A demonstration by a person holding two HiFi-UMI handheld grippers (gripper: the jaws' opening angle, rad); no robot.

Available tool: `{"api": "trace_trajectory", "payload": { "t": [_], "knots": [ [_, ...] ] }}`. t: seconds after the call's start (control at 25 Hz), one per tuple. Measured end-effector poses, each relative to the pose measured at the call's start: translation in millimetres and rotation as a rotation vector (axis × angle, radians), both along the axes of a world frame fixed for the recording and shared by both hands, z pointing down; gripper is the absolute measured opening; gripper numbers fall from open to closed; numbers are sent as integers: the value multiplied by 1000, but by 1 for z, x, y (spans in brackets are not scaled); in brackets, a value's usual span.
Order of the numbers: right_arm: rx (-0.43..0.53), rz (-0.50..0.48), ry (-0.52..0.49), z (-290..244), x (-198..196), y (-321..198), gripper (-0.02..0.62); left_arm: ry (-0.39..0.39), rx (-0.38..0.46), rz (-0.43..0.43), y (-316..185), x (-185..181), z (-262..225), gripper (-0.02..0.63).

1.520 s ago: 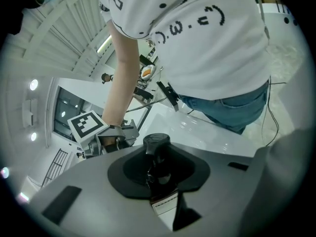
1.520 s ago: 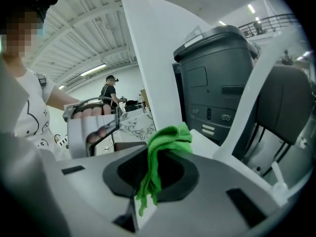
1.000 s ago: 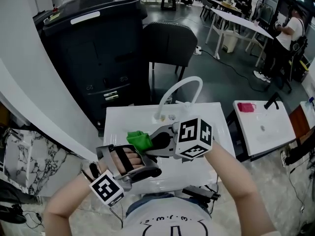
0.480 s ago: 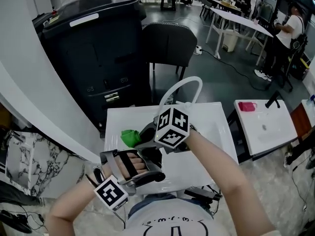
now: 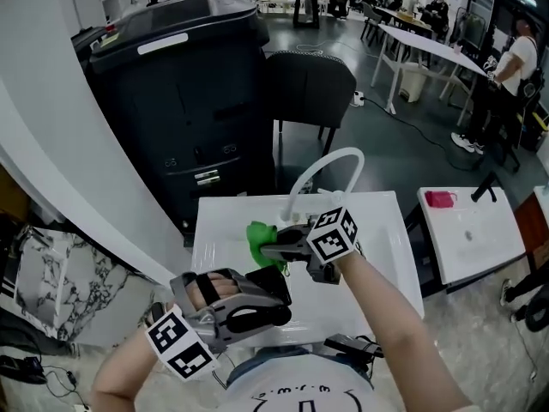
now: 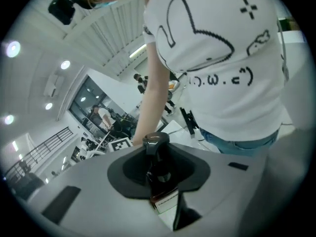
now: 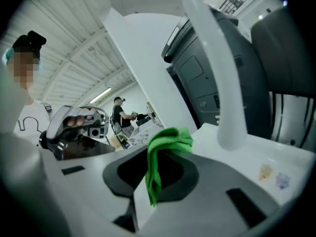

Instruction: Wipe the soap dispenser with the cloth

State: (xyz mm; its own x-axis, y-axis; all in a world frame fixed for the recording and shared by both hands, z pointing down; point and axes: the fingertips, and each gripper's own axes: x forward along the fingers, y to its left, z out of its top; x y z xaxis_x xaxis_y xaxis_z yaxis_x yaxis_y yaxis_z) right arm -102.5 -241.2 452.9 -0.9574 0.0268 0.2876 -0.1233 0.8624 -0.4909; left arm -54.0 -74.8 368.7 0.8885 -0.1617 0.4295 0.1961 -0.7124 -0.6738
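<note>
My left gripper (image 6: 159,184) has its jaws clenched on the dark soap dispenser (image 6: 158,157), which it holds pump-end up above the white worktop (image 5: 386,256). My right gripper (image 7: 158,177) grasps the green cloth (image 7: 165,142), which droops from its jaws close to the dispenser, in front of the curved white tap (image 5: 330,161). I cannot tell whether cloth and dispenser touch.

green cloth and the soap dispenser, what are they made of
The green cloth: soft matte fabric, maybe microfibre; it folds and hangs limp from the right gripper. The soap dispenser: probably dark glossy plastic, possibly glass; highlights glint on its pump cap in the left gripper.
</note>
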Motion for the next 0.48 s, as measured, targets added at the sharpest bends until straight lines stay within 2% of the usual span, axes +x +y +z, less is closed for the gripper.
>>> {"api": "trace_trajectory", "payload": {
  "t": [0.16, 0.28, 0.4, 0.48],
  "knots": [
    [25, 92, -70, -3, 16, -1, 48, 215, -162, -152, -32, -18, -34, 101],
    [52, 134, -99, -1, 19, 6, 48, 355, -228, -270, -66, -31, -61, 97],
    [94, 181, -113, 0, 15, 10, 48, 505, -388, -418, -97, -41, -71, 94],
    [130, 203, -141, -6, 9, 13, 48, 620, -476, -472, -114, -43, -79, 94]
  ]
}}
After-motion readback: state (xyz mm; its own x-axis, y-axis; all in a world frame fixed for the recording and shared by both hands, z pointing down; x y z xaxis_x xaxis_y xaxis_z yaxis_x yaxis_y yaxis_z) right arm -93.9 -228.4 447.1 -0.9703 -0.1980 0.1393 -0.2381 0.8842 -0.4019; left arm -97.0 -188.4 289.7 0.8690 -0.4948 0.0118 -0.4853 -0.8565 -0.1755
